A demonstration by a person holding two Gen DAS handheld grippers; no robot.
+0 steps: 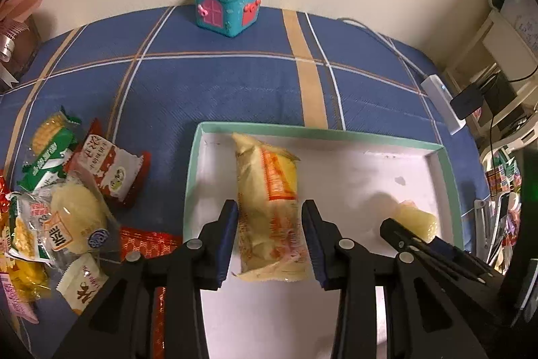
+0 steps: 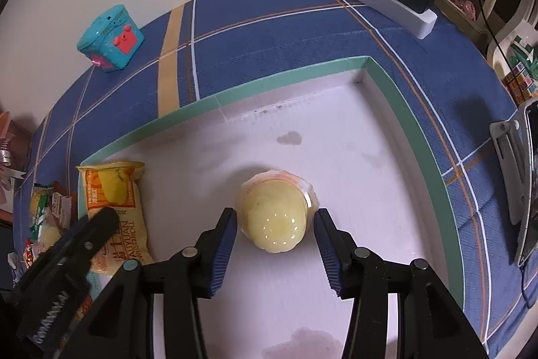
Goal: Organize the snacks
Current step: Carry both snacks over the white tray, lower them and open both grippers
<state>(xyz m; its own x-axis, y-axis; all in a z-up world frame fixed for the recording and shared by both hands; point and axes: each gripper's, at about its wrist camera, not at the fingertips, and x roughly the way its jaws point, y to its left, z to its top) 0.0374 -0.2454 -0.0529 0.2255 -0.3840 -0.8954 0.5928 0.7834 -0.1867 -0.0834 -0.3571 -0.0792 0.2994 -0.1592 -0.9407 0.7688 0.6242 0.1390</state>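
At the desk's left edge lies the unsorted snack pile (image 1: 64,201). In the tray (image 1: 447,164), the left gripper (image 1: 270,236) clamps its fingers on the cake roll packet (image 1: 265,207), apparently placing it; the right gripper (image 2: 277,239) likewise pinches the jelly cup (image 2: 277,214).

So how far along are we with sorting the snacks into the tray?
Early. In hand: the left gripper is shut on the yellow cake roll packet, the right gripper on the jelly cup, both down inside the tray. Left: the snack pile beside it on the cloth.
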